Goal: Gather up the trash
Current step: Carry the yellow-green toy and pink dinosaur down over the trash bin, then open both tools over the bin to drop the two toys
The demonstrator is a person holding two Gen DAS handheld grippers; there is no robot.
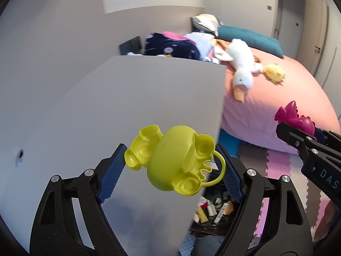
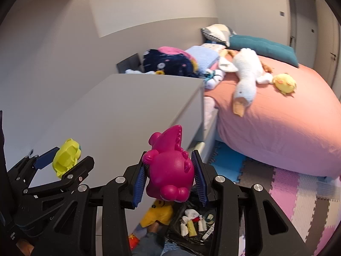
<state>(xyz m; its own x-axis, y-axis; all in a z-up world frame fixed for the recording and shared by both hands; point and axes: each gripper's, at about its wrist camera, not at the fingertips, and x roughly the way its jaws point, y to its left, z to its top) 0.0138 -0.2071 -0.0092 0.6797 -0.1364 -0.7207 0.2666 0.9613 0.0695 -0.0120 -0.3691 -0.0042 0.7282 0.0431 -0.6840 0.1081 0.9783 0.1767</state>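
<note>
My left gripper (image 1: 170,166) is shut on a yellow-green plastic frog toy (image 1: 174,160) and holds it in the air above the grey cabinet top (image 1: 138,89). It also shows in the right wrist view (image 2: 66,156). My right gripper (image 2: 169,175) is shut on a magenta plastic dinosaur toy (image 2: 170,166), held above the cabinet's right edge; that toy shows at the right in the left wrist view (image 1: 296,119). Below both grippers an open black trash bag (image 2: 191,224) on the floor holds several wrappers and scraps (image 1: 215,209).
A bed with a pink cover (image 2: 277,128) stands to the right, with a white goose plush (image 2: 245,74), a yellow plush (image 2: 284,83) and folded clothes (image 2: 170,61). Foam floor mats (image 2: 298,192) lie beside it. A yellow slipper (image 2: 157,213) is next to the bag.
</note>
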